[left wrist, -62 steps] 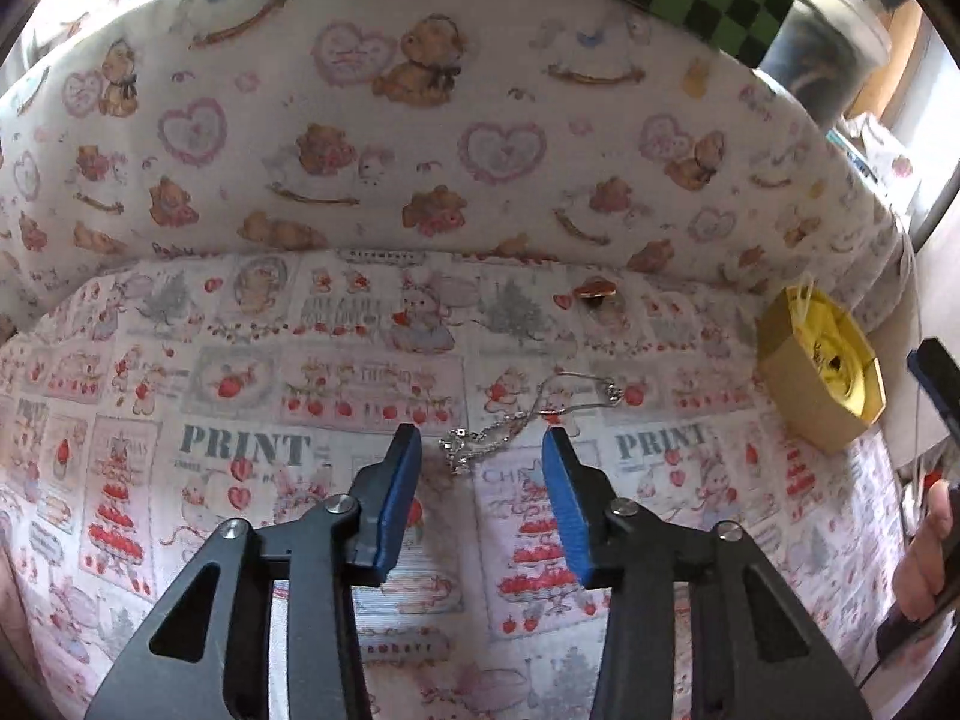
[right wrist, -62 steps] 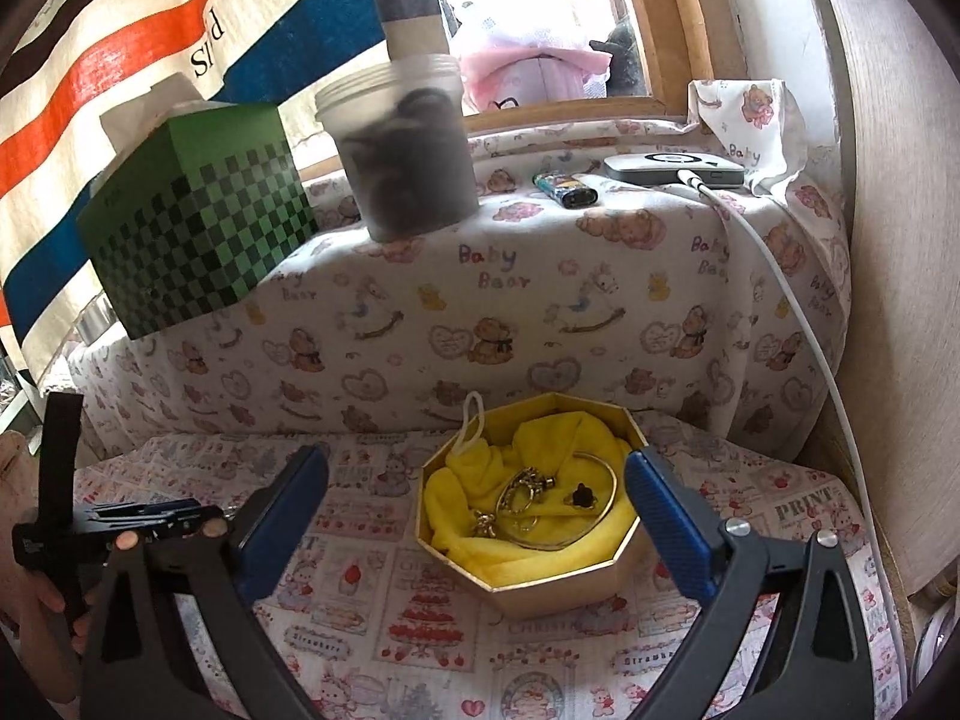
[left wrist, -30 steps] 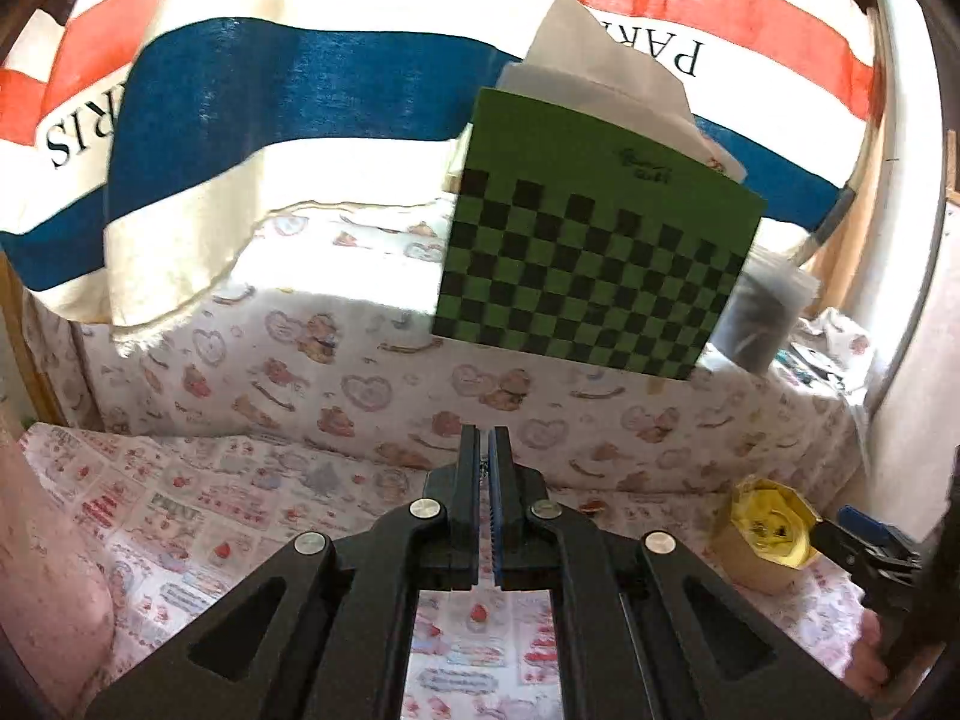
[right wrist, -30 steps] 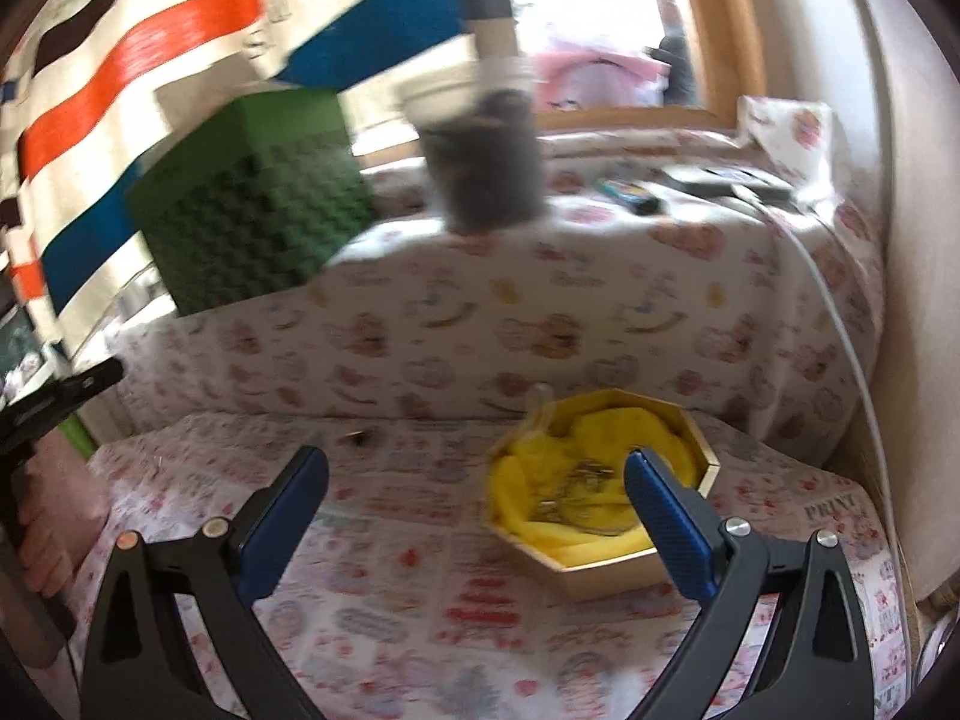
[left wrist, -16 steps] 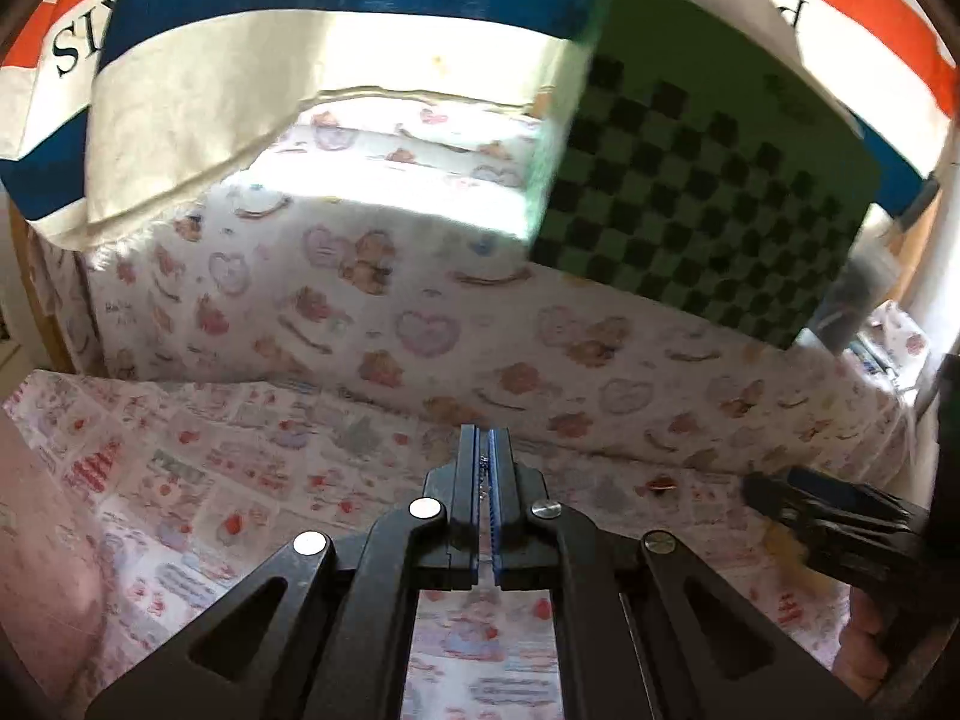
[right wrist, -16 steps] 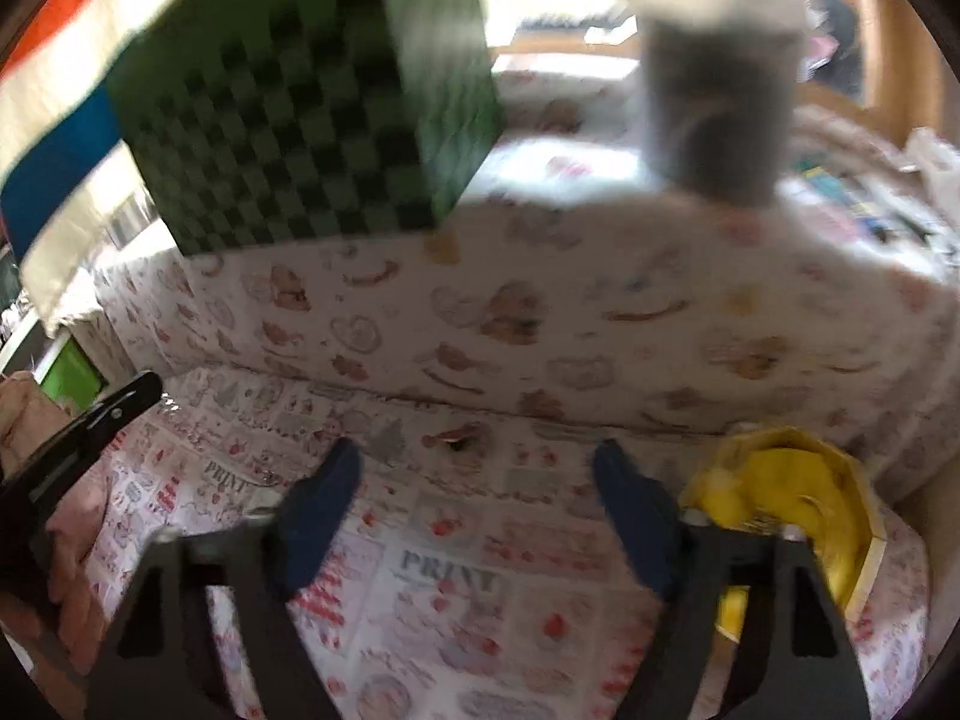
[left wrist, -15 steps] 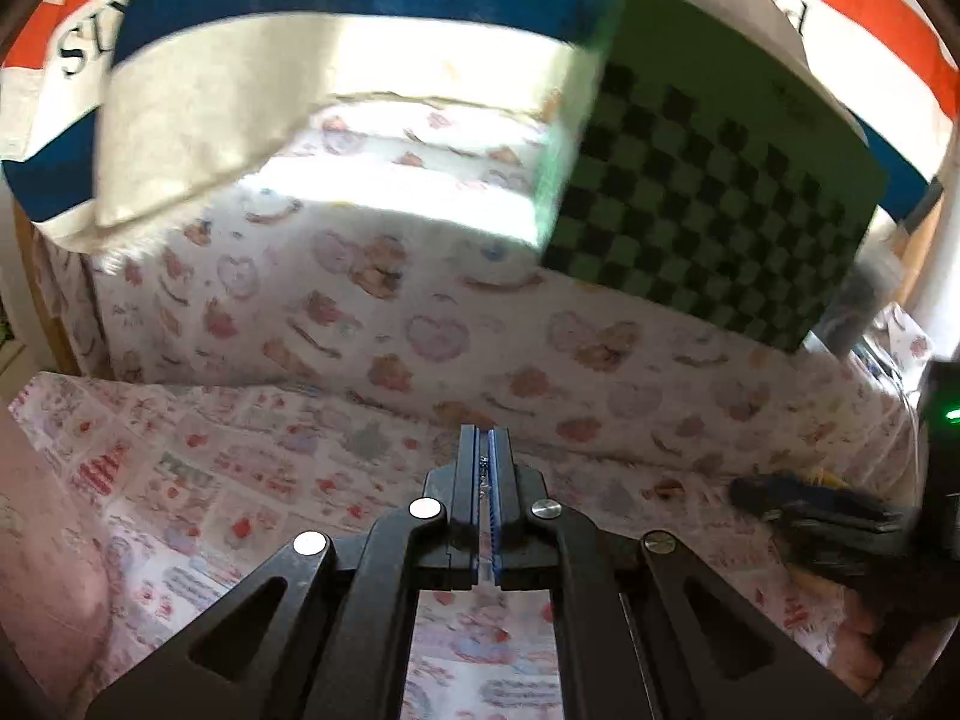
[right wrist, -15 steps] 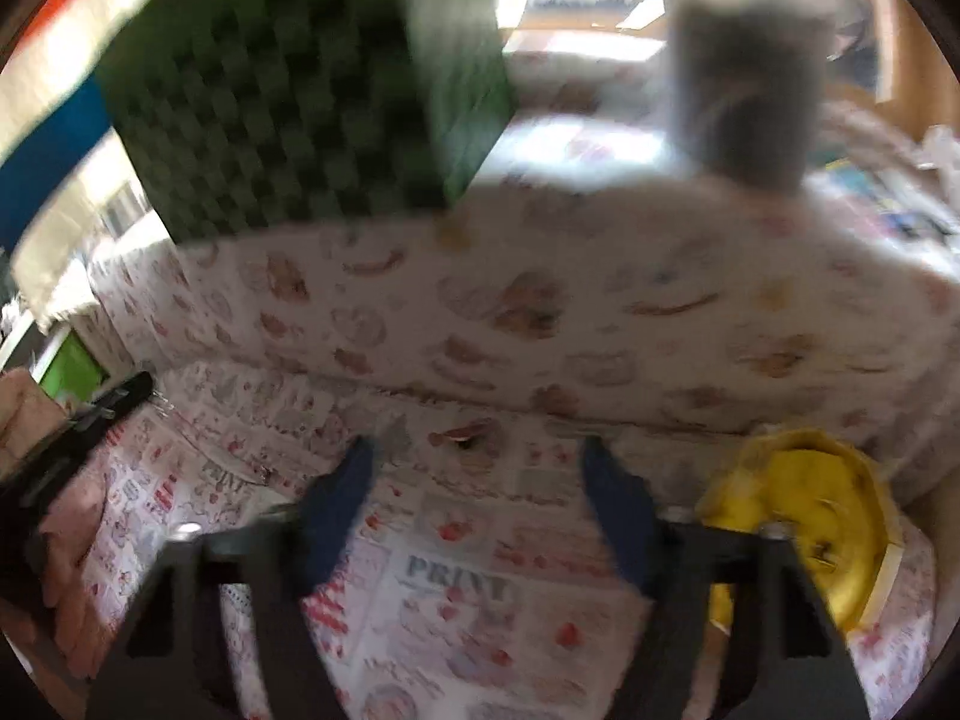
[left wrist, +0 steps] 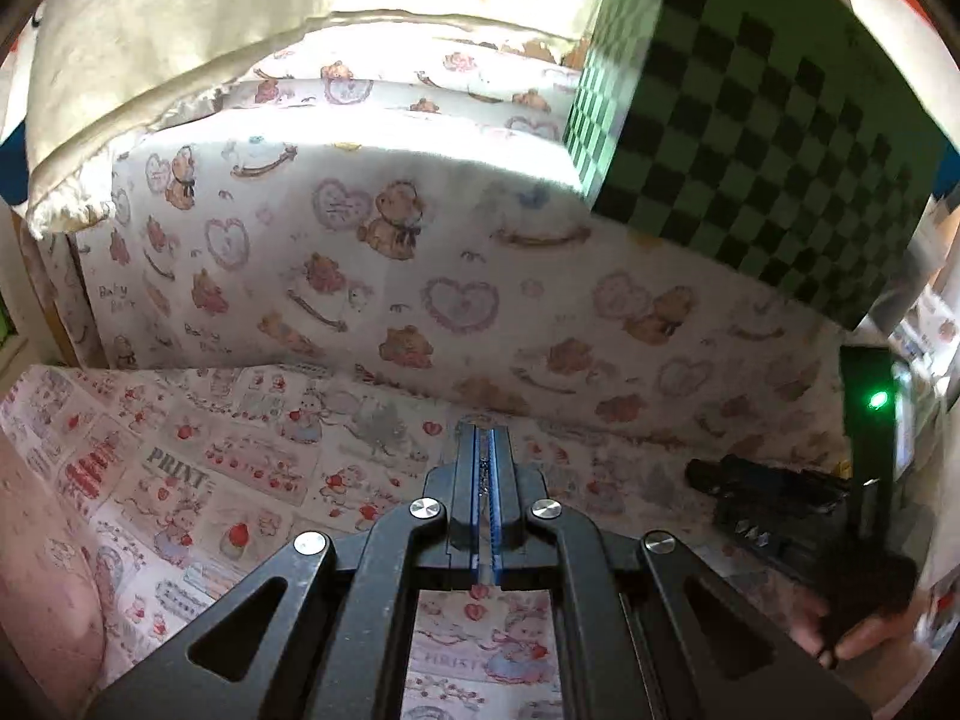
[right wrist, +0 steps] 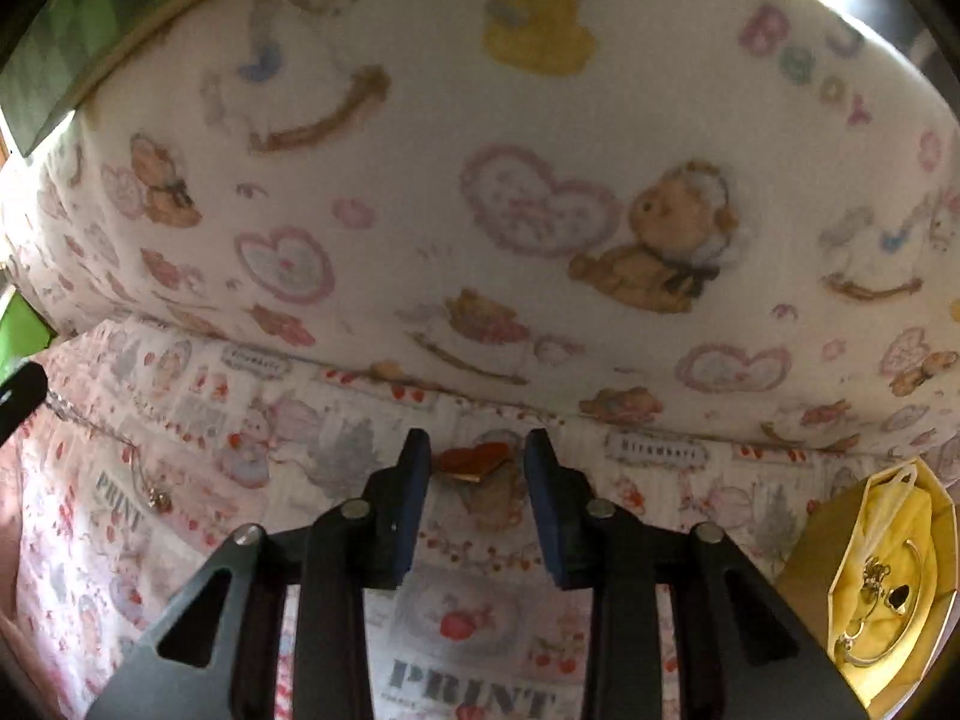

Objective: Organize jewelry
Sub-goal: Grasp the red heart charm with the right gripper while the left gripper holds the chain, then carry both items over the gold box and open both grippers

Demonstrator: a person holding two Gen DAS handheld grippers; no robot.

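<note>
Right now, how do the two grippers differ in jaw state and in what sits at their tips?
The left gripper is shut, pads together; the right gripper has a gap and is closing. The left has nothing visible between its pads; the right straddles a red heart charm, not yet pressing it. Both point down at the printed cloth.

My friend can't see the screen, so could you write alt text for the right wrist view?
The right gripper points down at a red heart charm lying on the printed cloth, its blue fingers closing around the charm but not yet touching it. A gold box lined in yellow, holding jewelry, sits at far right, and a thin chain lies at left.
</note>
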